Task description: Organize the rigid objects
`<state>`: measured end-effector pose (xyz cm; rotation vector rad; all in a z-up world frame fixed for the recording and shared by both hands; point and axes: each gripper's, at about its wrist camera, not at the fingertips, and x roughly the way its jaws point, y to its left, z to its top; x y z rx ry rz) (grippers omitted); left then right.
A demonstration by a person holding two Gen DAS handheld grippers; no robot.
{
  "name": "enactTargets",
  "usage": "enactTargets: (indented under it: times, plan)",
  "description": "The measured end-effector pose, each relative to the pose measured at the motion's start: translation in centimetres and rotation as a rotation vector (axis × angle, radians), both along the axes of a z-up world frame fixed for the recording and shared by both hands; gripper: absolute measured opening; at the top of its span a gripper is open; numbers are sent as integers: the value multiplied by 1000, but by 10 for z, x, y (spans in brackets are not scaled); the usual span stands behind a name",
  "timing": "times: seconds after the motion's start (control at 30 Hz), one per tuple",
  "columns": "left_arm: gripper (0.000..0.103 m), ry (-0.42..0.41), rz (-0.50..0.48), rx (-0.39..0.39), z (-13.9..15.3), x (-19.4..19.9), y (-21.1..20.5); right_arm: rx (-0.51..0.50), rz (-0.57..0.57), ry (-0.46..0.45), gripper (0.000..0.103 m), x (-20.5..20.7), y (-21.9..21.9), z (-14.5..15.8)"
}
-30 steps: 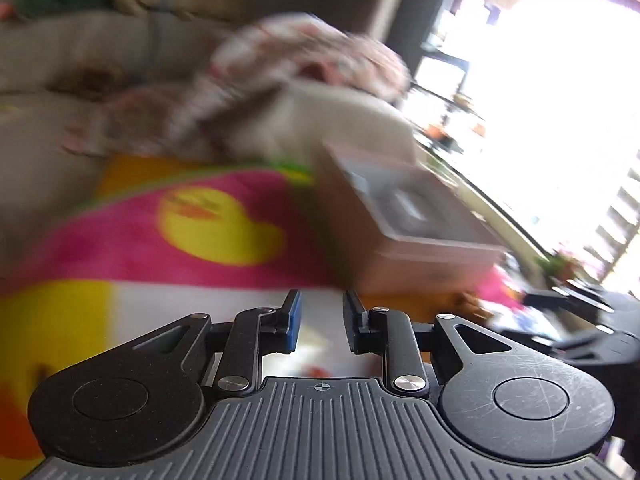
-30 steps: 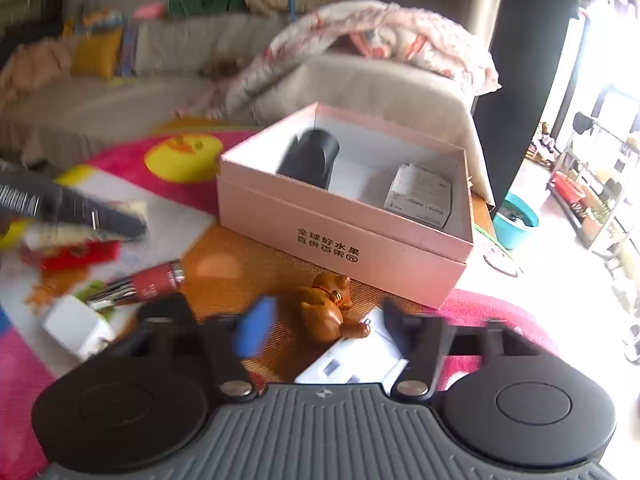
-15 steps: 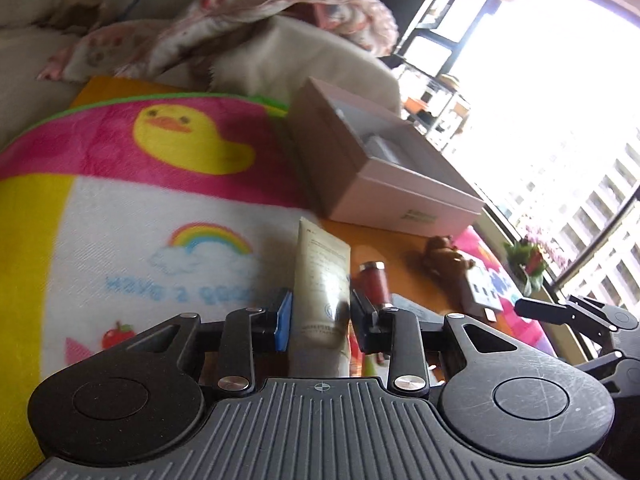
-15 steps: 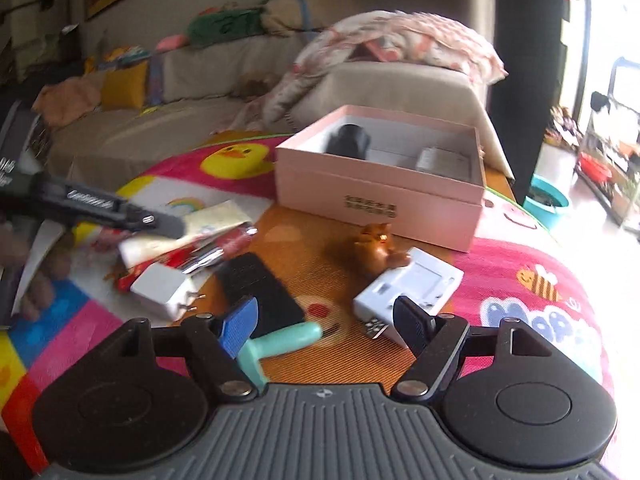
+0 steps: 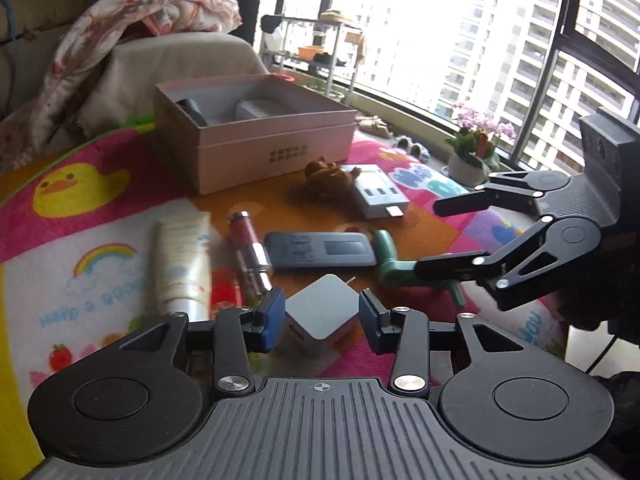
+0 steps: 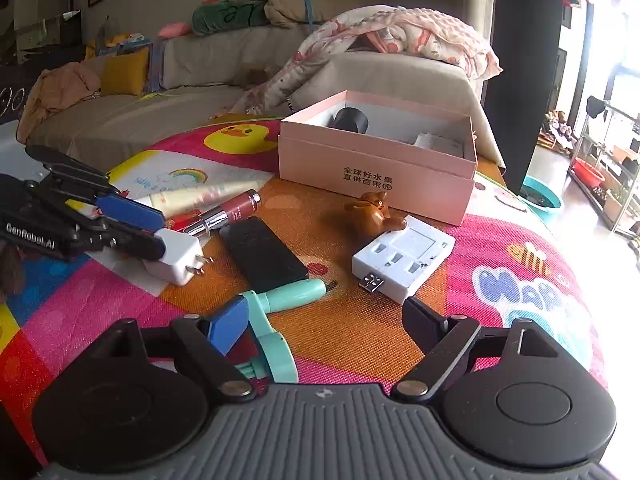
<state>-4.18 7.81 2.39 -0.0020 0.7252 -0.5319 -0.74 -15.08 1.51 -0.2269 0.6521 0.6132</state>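
Observation:
A white plug charger (image 5: pixel 322 316) (image 6: pixel 176 256) stands on the colourful mat between the jaws of my left gripper (image 5: pixel 321 318) (image 6: pixel 156 230); the jaws are opening and the pads stand just off its sides. My right gripper (image 6: pixel 326 318) (image 5: pixel 430 238) is opening too, with nothing gripped; its blue-padded finger lies over a teal hand tool (image 6: pixel 280 296) (image 5: pixel 390 264). The open pink box (image 6: pixel 372 176) (image 5: pixel 256 148) at the back holds a black cylinder (image 6: pixel 352 120) and a small white carton (image 6: pixel 440 142).
Loose on the mat: a cream tube (image 5: pixel 182 260), a red lip-gloss tube (image 5: pixel 248 248), a flat black device (image 6: pixel 264 254), a brown figurine (image 6: pixel 372 212) and a white USB block (image 6: pixel 404 256). A sofa with a blanket (image 6: pixel 400 36) lies behind; windows stand to the right.
The left gripper swung from the sofa side down over the items, rolled level and widened around the white charger. The right gripper's jaws spread wider and it came low over the teal tool.

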Motion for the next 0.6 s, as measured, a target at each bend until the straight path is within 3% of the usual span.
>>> enactTargets:
  times: [0.2,0.4,0.5,0.6]
  plan:
    - [45,-37,-57,51,-1,-12,-23,17,-18,34,87,4,-3,-7]
    - [45,-19,-80,2,3,-23,-26,43,-33,60,87,8,-7,-11]
    - [45,-75,30,-17,12,-33,-13,74,-62,73,87,11,-13,-11]
    - [45,-150,249,-32,20,-39,15,109,-101,87,87,16,-19,-13]
